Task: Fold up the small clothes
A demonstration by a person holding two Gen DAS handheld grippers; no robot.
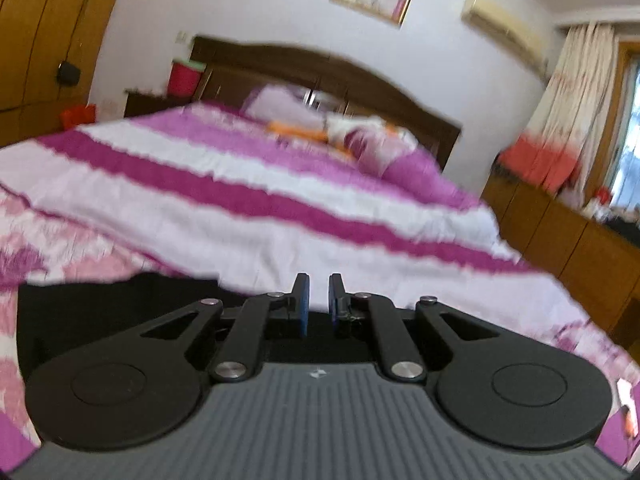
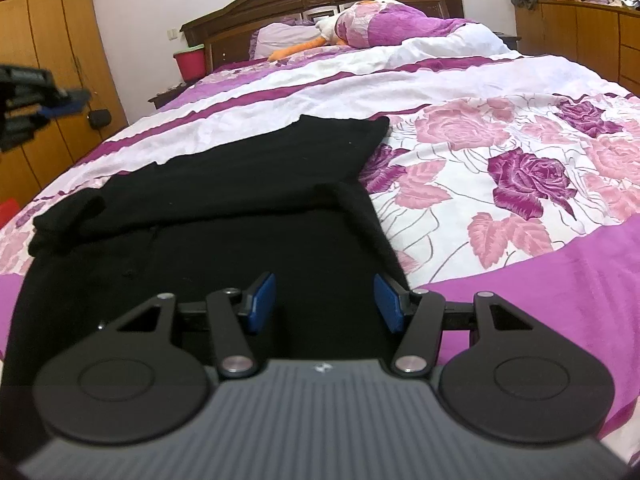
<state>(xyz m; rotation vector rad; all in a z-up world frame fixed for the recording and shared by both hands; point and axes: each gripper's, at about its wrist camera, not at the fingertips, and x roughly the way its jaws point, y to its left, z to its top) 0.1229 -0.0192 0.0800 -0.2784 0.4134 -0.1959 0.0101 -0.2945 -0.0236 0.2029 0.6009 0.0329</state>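
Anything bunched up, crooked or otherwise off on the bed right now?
The black garment is not flat: its left end is rolled into a lumpy bunch, and a small flap sticks up near its right edge. The far part looks smooth. Neither tongs hold it: the right tongs stand open over the cloth.

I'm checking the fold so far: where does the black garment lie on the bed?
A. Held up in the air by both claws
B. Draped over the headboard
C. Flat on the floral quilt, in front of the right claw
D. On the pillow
C: the black garment lies spread on the floral quilt, just ahead of the right claw, whose jaws stand open and grip nothing.
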